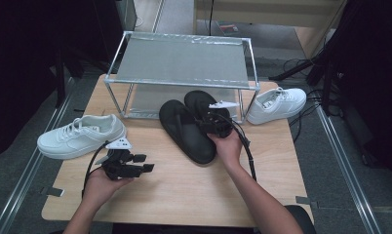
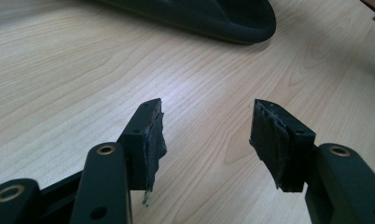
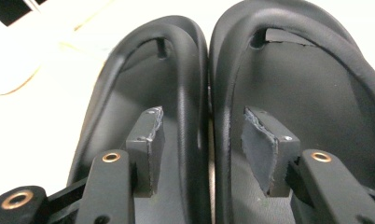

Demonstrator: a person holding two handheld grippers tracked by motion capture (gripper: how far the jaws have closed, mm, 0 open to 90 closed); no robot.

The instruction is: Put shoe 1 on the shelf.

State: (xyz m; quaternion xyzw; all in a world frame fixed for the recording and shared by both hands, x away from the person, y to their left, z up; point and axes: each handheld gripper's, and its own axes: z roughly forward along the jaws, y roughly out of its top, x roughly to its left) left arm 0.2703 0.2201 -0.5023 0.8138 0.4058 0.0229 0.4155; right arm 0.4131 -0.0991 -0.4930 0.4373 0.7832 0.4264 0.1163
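Right gripper point(image 1: 214, 123) over black slipper pair point(image 1: 191, 127), mid-worktop before wire rack point(image 1: 182, 61); jaws parted, straddling touching inner rims, pads clear. Slippers' long axis runs diagonally toward rack. Left gripper point(image 1: 141, 163) wide open, empty, near front-left edge, well apart.

We look down on a light wooden table point(image 1: 174, 195) standing on grey floor point(image 1: 345, 195). At its far edge sits a metal-framed rack with a grey mesh shelf point(image 1: 182, 61). Metal rails point(image 1: 347, 161) run along the floor on both sides. Beyond, a pale wooden cabinet point(image 1: 267, 12); the room's sides lie in darkness. Cables point(image 1: 301, 66) trail at right.
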